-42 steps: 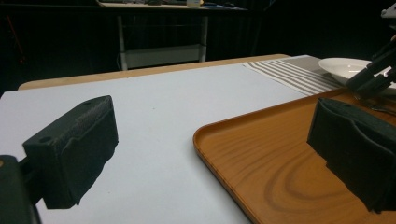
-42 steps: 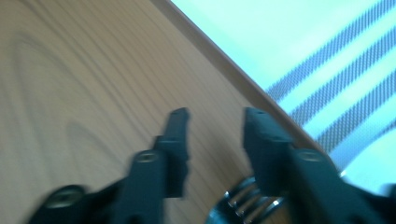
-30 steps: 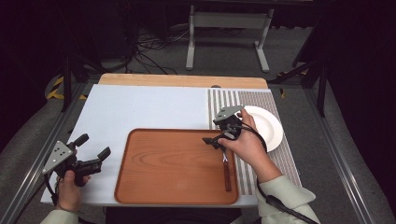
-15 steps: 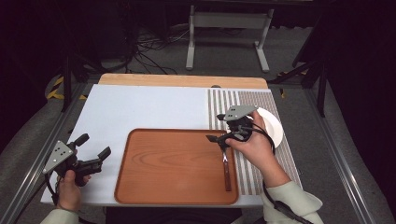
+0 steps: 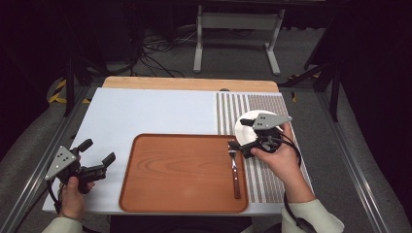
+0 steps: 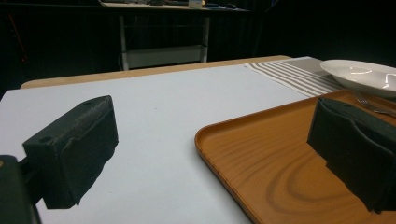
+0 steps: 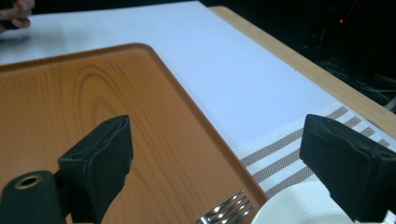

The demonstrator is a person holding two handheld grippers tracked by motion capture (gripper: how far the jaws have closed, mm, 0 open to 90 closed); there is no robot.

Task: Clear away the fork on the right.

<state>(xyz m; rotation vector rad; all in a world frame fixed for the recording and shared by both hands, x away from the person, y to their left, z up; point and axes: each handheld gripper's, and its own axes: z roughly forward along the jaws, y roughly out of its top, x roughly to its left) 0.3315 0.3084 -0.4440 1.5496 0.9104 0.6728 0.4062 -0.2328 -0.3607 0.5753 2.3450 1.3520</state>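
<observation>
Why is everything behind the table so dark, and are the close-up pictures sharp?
High view: light falls on the table alone, the room behind is near black. Left gripper view: the plate shows white glare, and the near jaws look soft. Right gripper view: the jaws are blurred, the fork tines glint.

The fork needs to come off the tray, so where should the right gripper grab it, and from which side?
Probably the fork's wooden handle, from straight above, jaws across its width. It lies flat along the tray's right edge, tines toward the plate. The right gripper is open beside the tines.
</observation>
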